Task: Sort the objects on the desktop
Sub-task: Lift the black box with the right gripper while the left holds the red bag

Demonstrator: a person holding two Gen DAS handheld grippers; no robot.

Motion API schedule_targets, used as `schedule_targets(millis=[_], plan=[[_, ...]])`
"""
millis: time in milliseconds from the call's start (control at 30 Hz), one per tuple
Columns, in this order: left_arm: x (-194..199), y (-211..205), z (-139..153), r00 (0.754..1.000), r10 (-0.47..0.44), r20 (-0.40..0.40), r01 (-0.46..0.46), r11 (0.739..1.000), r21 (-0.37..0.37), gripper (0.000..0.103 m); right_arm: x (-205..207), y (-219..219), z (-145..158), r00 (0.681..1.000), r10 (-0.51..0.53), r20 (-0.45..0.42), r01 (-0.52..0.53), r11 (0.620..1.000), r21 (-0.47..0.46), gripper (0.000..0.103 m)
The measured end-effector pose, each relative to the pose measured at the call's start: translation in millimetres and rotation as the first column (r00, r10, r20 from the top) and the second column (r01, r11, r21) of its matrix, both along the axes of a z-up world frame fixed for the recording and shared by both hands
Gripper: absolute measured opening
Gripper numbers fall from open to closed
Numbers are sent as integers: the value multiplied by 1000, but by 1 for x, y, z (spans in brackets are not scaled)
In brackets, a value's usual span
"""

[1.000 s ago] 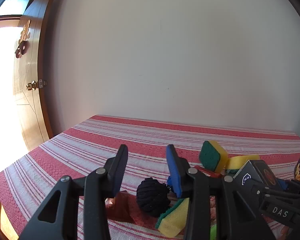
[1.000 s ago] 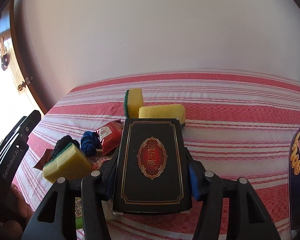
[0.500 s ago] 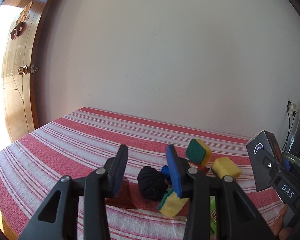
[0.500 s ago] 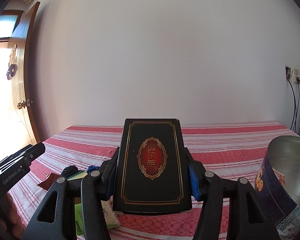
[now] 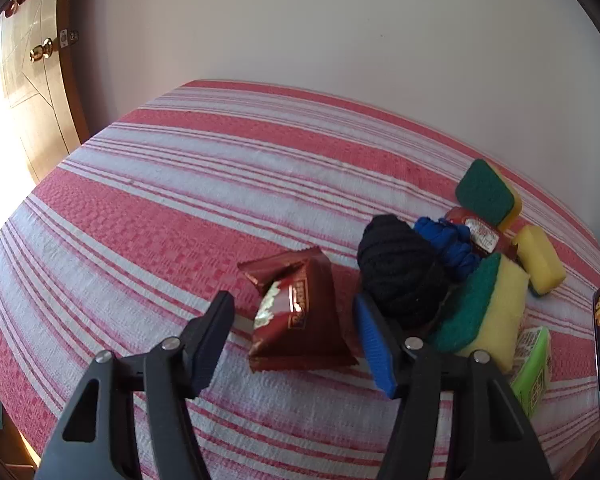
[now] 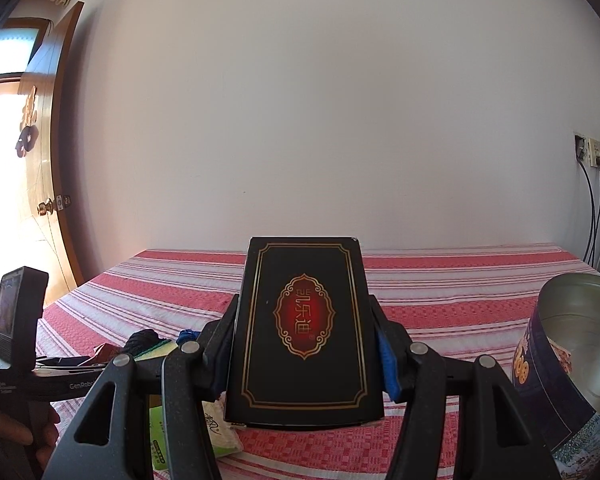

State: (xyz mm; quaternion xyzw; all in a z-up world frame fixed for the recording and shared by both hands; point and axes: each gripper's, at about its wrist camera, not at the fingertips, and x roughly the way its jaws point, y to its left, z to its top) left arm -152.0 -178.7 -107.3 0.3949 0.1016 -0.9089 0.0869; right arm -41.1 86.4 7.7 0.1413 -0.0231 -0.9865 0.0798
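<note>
snack packet lies on the striped counter, now between our left claw fingers, which have dipped toward it, spread wide | black box stays clamped in our right claw, raised beside the tin | judgement: packet pickup next
</note>
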Motion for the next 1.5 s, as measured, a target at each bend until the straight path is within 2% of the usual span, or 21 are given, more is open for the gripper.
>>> schedule_targets(millis=[33, 67, 167, 233, 400, 533, 733, 1067, 1167, 1500], plan=[[-2, -1, -1, 1000, 17, 8, -16, 1000, -14, 61, 0, 0, 0, 1000, 0, 1, 0, 1000, -1, 59], [-5, -4, -5, 999, 26, 35, -26, 999, -21, 56, 0, 0, 0, 1000, 1, 2, -1, 1000, -1, 59], [-5, 0, -3, 999, 25, 36, -23, 998, -61, 38, -3, 3, -6, 1000, 2, 1, -2, 1000, 1, 59], [-5, 1, -4, 999, 23, 35, -21, 998, -60, 38, -3, 4, -5, 1000, 2, 1, -2, 1000, 1, 59], [3, -11, -1, 999, 52, -6, -52, 999, 16, 37, -2, 11, -4, 1000, 1, 2, -1, 1000, -7, 59], [13, -9, 6, 995, 74, -65, -74, 997, 6, 37, 0, 10, -4, 1000, 1, -2, 0, 1000, 4, 59], [21, -2, 17, 986, 72, -148, -80, 995, -52, 37, 1, 5, -5, 1000, 1, -11, 0, 1000, 27, 59], [31, 35, 38, 970, -12, -243, -5, 998, -69, 37, 0, 21, -6, 1000, -18, -8, 18, 999, -36, 59], [30, 49, 42, 966, -49, -253, 26, 995, -94, 37, 1, 31, -7, 999, -47, -3, 47, 998, -40, 59], [34, 95, 47, 953, -152, -261, 127, 986, -112, 37, 22, 71, -4, 992, -129, -8, 129, 990, -49, 59]])
